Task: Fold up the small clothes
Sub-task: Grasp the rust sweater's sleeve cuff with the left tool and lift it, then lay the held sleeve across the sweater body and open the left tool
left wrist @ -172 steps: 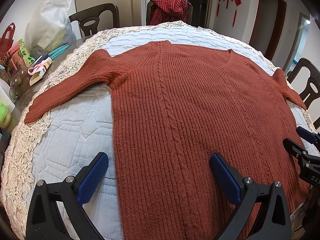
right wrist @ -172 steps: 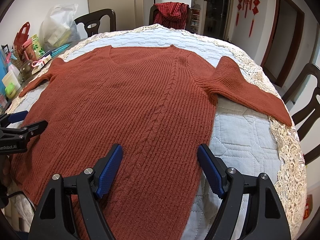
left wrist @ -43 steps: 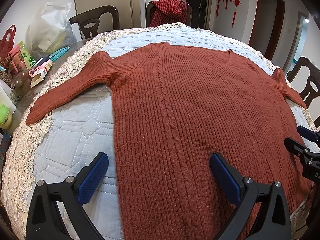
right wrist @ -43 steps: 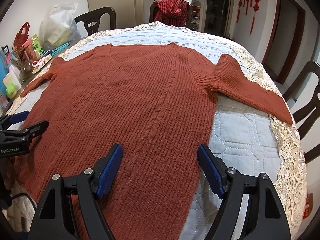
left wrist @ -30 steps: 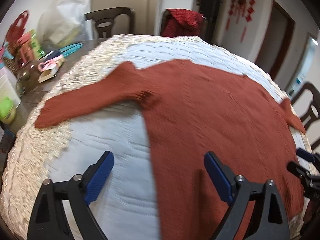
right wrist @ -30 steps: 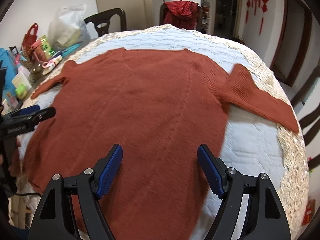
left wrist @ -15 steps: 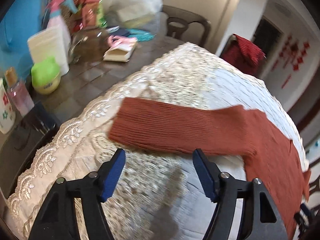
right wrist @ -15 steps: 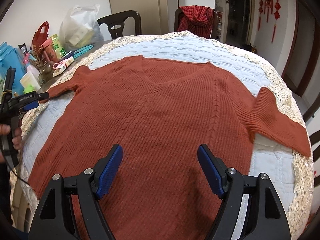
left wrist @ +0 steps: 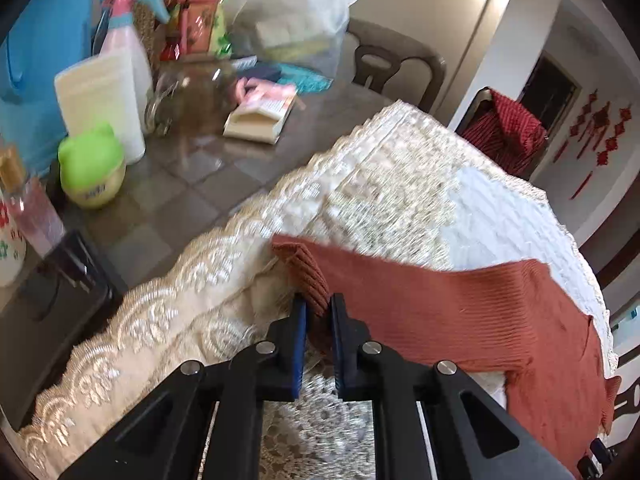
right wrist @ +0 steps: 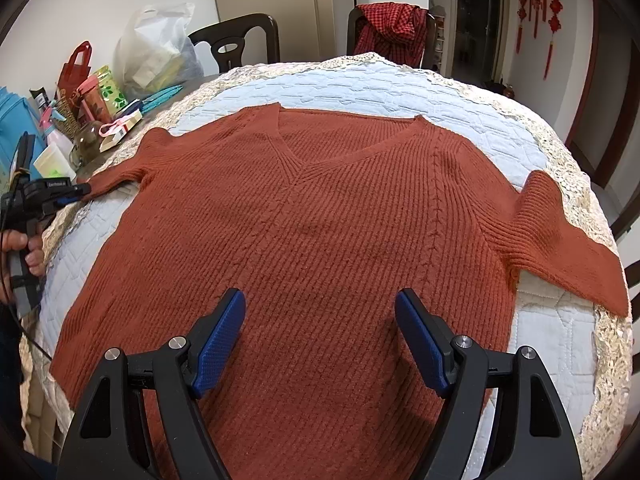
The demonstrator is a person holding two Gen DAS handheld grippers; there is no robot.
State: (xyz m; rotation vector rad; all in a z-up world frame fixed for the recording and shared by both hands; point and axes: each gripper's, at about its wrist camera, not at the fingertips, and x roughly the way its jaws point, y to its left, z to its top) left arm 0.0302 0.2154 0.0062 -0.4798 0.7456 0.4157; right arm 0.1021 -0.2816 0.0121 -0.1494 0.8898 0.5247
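Observation:
A rust-red knitted V-neck sweater [right wrist: 320, 220] lies flat, front up, on a quilted table cover [right wrist: 360, 84]. My left gripper [left wrist: 318, 300] is at the cuff [left wrist: 304, 272] of the sweater's left sleeve [left wrist: 440, 312]; its jaws are closing and the blue pads pinch the cuff, which stands up a little off the lace. In the right wrist view the left gripper [right wrist: 76, 192] shows at the far left, held by a hand [right wrist: 20, 244]. My right gripper [right wrist: 320, 312] hovers open over the sweater's lower body with nothing between its fingers.
Left of the cover's lace edge [left wrist: 160, 320], the dark tabletop [left wrist: 180, 184] holds a green-lidded jar [left wrist: 92, 168], a spray bottle [left wrist: 124, 60], boxes and a white plastic bag [right wrist: 156, 52]. Chairs [right wrist: 240, 40] stand behind; one carries a red checked cloth [right wrist: 392, 28].
My left gripper swung left from the sweater's hem to the left sleeve's cuff, rolled, and closed its jaws on it. The right gripper drifted slightly and stayed open.

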